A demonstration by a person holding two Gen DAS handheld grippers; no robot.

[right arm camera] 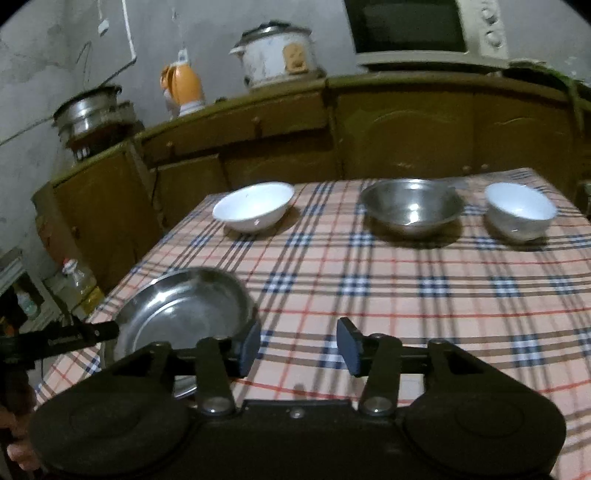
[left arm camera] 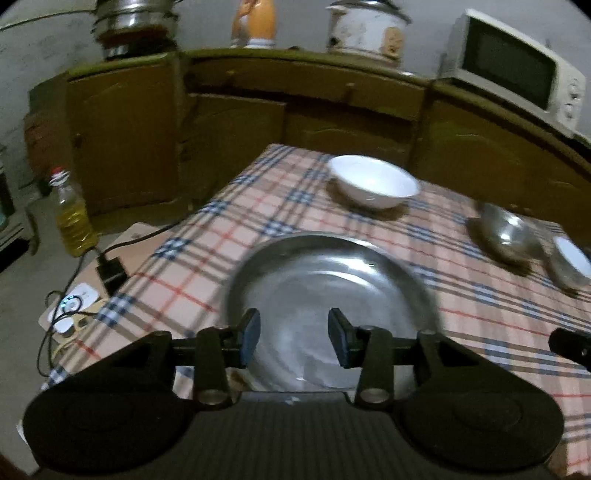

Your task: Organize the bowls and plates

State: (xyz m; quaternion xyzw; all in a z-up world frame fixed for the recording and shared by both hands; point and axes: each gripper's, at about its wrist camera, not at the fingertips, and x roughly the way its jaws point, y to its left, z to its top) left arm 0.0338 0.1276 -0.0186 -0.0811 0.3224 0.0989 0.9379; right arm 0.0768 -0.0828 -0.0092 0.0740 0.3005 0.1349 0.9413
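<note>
A steel plate (left arm camera: 328, 291) lies at the near left of the plaid table; it also shows in the right wrist view (right arm camera: 184, 306). My left gripper (left arm camera: 294, 338) is open, hovering over the plate's near part, empty. My right gripper (right arm camera: 298, 347) is open and empty above bare cloth, right of the plate. At the far side stand a wide white bowl (right arm camera: 253, 206), a steel bowl (right arm camera: 412, 206) and a smaller white bowl (right arm camera: 519, 210). The left wrist view shows the wide white bowl (left arm camera: 373, 181), the steel bowl (left arm camera: 506, 232) and part of the smaller white bowl (left arm camera: 572, 258).
The table wears a plaid cloth (right arm camera: 406, 288). Wooden cabinets (right arm camera: 406, 125) stand behind it with a rice cooker (right arm camera: 277, 55), microwave (right arm camera: 410, 26), pot (right arm camera: 86, 110) and orange jug (right arm camera: 183, 86). An oil bottle (left arm camera: 74, 218) and power strip (left arm camera: 79, 295) sit at lower left.
</note>
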